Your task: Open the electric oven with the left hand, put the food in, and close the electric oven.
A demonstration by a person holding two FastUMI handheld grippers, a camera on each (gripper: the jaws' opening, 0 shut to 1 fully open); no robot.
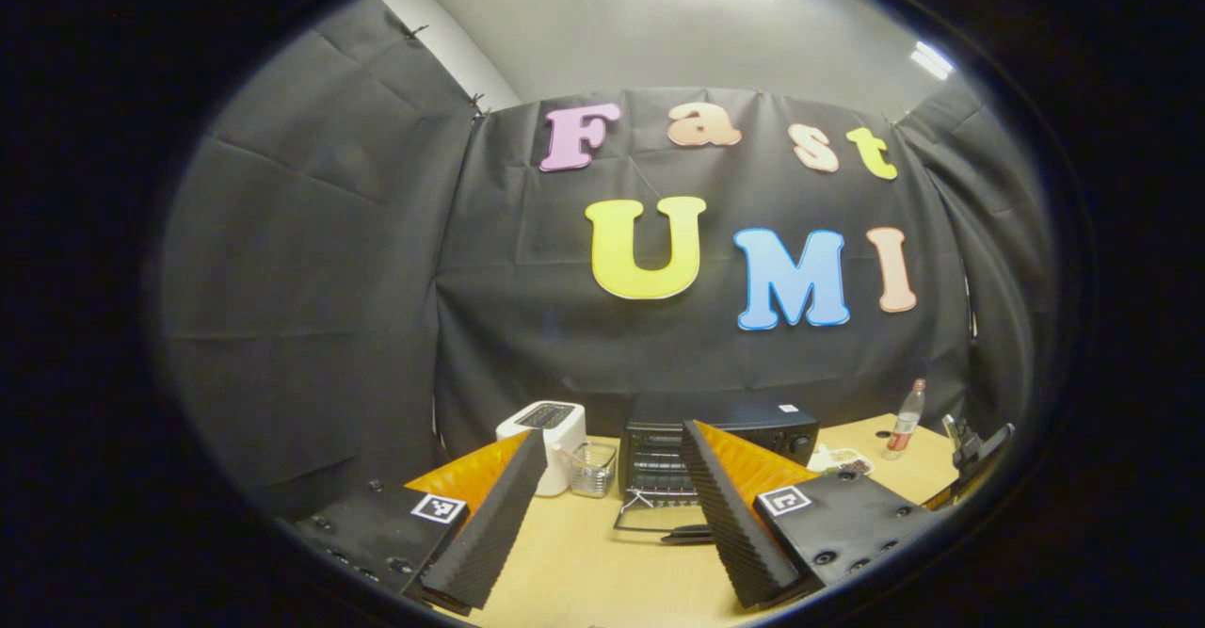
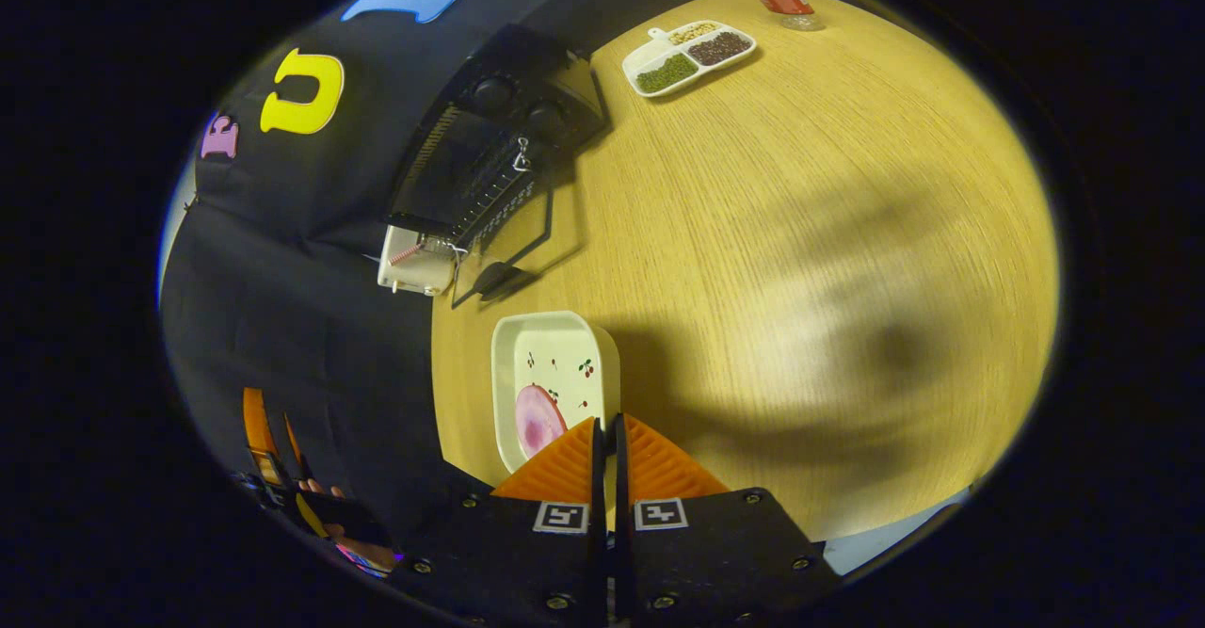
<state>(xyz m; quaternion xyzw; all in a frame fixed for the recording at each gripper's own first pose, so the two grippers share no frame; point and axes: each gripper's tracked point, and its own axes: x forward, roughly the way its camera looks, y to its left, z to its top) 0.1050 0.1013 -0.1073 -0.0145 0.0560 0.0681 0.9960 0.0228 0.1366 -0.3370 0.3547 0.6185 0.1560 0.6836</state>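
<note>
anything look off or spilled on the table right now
Nothing stands out. The oven door is already down on the table, the sectioned snack tray looks tidy, and the right gripper is shut on the rim of the food dish.

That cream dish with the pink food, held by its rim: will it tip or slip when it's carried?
The dish looks rigid and glossy, so it could be slippery. The right gripper pinches only one edge, so the far end may sag. The pink food lies loose and flat; it might slide if the dish tilts.

White toaster [image 1: 549, 432], clear container [image 1: 594, 470], bottle [image 1: 907, 419] — and a sectioned snack tray [image 2: 688, 56].
</note>
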